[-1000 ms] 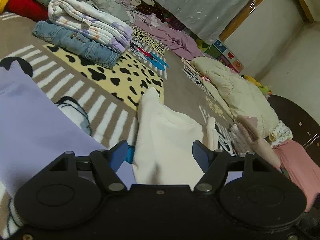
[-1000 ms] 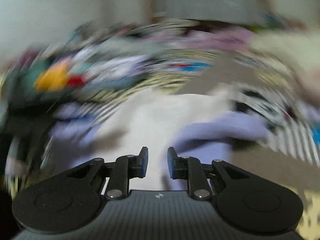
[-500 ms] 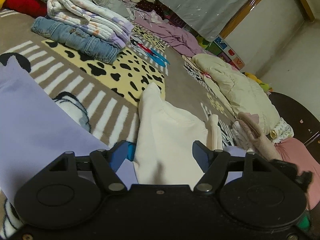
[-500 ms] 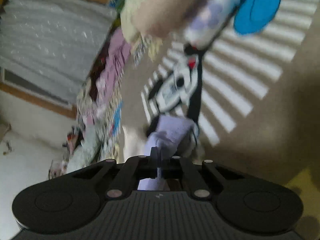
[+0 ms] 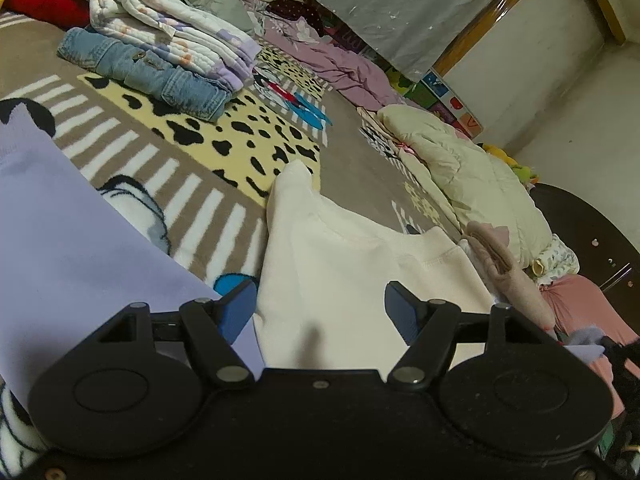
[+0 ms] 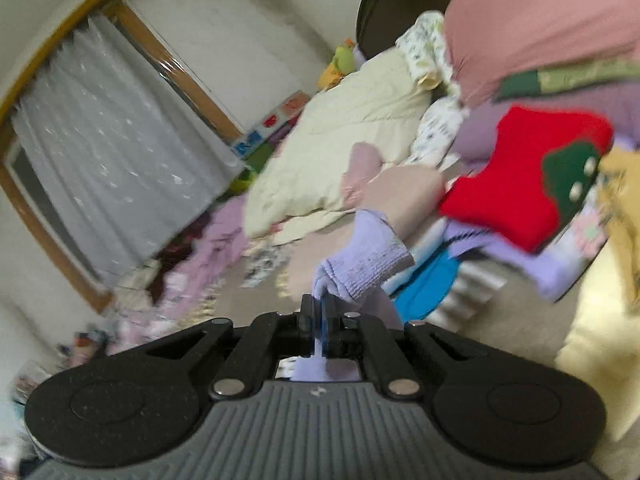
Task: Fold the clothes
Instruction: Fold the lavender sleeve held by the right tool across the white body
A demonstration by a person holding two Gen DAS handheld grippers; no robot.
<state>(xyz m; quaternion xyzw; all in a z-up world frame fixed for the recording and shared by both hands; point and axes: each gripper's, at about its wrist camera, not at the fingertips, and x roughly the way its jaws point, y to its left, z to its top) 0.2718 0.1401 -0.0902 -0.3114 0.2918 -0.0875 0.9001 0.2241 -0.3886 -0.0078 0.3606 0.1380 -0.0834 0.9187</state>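
Note:
A lavender garment [image 5: 60, 240] lies spread on the patterned blanket [image 5: 208, 140], with a cream sweatshirt [image 5: 340, 264] lying beside it. My left gripper [image 5: 320, 308] is open and empty, hovering over the near edge of the cream sweatshirt. My right gripper [image 6: 320, 312] is shut on a lavender ribbed cuff [image 6: 360, 256] and holds it lifted above the blanket. That gripper and cuff also show at the right edge of the left wrist view [image 5: 588, 344].
Folded jeans [image 5: 140, 68] under a folded floral quilted piece [image 5: 172, 32] sit at the back left. A pale yellow padded jacket [image 5: 464, 168], a pink garment [image 5: 576, 308] and a red item [image 6: 520, 184] lie to the right. A curtain [image 5: 392, 4] hangs behind.
My right gripper closed on the lavender cuff and swung it up and around, so its view changed strongly. My left gripper stayed open and barely moved.

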